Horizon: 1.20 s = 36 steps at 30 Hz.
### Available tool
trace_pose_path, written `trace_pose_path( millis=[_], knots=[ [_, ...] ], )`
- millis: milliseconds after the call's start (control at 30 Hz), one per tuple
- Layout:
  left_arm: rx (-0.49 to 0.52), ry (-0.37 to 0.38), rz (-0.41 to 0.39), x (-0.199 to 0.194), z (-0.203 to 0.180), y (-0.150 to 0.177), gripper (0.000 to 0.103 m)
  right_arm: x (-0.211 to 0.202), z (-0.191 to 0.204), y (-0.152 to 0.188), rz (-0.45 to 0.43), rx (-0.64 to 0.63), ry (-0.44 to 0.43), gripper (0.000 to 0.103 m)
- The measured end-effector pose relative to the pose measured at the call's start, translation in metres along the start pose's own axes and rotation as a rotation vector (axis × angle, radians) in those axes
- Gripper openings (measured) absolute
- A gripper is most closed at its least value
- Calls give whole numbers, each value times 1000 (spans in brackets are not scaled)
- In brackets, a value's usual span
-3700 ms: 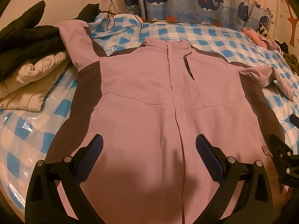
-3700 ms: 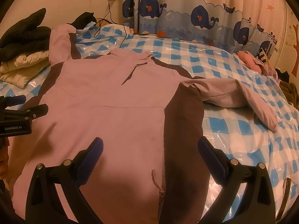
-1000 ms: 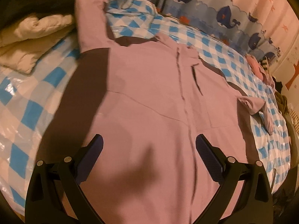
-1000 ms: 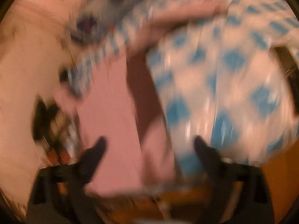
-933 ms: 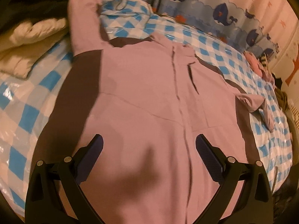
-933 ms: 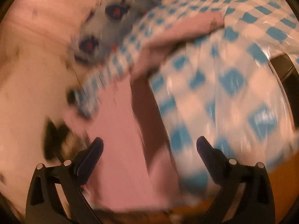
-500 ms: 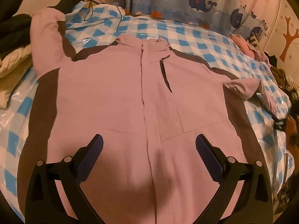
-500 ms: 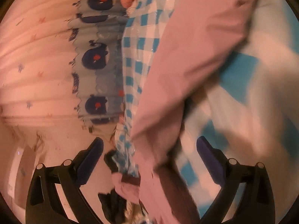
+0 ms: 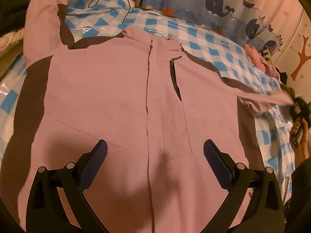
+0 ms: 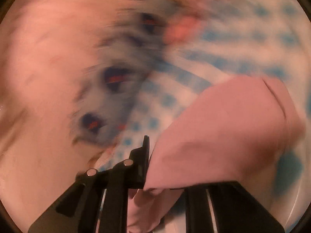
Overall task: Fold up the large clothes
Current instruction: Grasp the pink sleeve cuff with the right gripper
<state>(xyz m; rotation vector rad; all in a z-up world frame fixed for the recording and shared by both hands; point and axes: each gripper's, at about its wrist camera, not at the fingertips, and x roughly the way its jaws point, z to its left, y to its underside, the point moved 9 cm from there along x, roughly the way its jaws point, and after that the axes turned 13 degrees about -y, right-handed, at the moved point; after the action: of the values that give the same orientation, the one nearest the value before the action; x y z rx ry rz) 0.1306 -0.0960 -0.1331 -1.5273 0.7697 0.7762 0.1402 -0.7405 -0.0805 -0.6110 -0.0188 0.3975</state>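
Your pink soft-shell jacket with brown side panels [image 9: 108, 101] lies front-up, spread across the blue-checked bed [image 9: 213, 38]. Right gripper [image 10: 153, 167] is clenched on its limp, light sleeve cuff [image 10: 223, 136]; left gripper [image 9: 155, 155] hovers spread wide, holding nothing. Grip seams and hems; the cloth looks slippery.

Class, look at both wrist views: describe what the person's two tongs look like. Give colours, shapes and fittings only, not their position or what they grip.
The left tongs have black forked arms with round silver rivets, each ending in a dark blue ribbed pad. The right tongs show the same black arms and silver rivets; their pads are hidden. No cables show.
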Motion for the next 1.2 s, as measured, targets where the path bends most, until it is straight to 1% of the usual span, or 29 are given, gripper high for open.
trace_pose_path(
  millis=[33, 67, 100, 133, 167, 200, 233, 267, 300, 333, 367, 433, 500, 600, 633, 667, 767, 800, 833, 867, 900, 967, 1067, 1200],
  knots=[
    [3, 3, -3, 0, -2, 0, 95, -3, -1, 1, 9, -36, 25, 14],
    [10, 7, -7, -1, -4, 1, 95, -5, -28, 7, 28, 28, 82, 22],
    [18, 7, -8, -2, -6, 1, 95, -8, -55, 14, 42, 124, 120, 32],
    [24, 5, -7, -1, -7, 1, 95, -17, -98, 28, 45, 291, 187, 62],
    [33, 1, -5, 0, -9, 3, 95, -25, -124, 39, 33, 400, 220, 75],
    [40, -2, -1, 1, -10, 4, 95, -36, -151, 51, -2, 516, 233, 75],
    [43, -4, 2, 1, -11, 5, 95, -45, -162, 54, -63, 558, 193, 73],
    [45, -8, 7, 2, -10, 6, 95, -49, -165, 53, -91, 573, 158, 72],
    [44, -14, 11, 4, -8, 6, 95, -50, -164, 52, -103, 570, 141, 72],
    [40, -15, 14, 5, -8, 6, 95, -47, -164, 51, -93, 558, 145, 74],
    [34, -10, 18, 5, -7, 6, 95, -43, -162, 49, -82, 551, 149, 78],
    [32, -8, 22, 6, -6, 7, 95, -38, -162, 43, -94, 559, 144, 83],
    [33, -12, 21, 7, -6, 7, 95, -38, -161, 39, -105, 558, 132, 83],
    [35, -14, 20, 7, -6, 6, 95, -46, -160, 40, -121, 532, 152, 83],
    [38, -19, 19, 8, -5, 6, 95, -47, -161, 41, -128, 525, 164, 80],
    [40, -27, 17, 9, -5, 6, 95, -49, -163, 42, -142, 530, 172, 74],
    [39, -34, 18, 9, -2, 5, 95, -61, -168, 41, -217, 584, 123, 70],
    [36, -37, 17, 8, 0, 4, 95, -65, -170, 41, -229, 591, 117, 69],
    [33, -40, 16, 7, 1, 3, 95, -66, -172, 43, -219, 591, 130, 65],
    [31, -43, 17, 7, 2, 4, 95, -64, -176, 46, -190, 579, 176, 54],
    [30, -48, 19, 8, 3, 3, 95, -63, -177, 49, -169, 568, 201, 50],
    [33, -62, 24, 9, 5, 4, 95, -61, -173, 48, -152, 532, 216, 31],
    [32, -83, 21, 10, 7, 3, 95, -60, -155, 39, -162, 452, 227, 24],
    [32, -80, 12, 5, 8, 2, 95, -59, -120, 16, -183, 366, 221, 22]
  ],
)
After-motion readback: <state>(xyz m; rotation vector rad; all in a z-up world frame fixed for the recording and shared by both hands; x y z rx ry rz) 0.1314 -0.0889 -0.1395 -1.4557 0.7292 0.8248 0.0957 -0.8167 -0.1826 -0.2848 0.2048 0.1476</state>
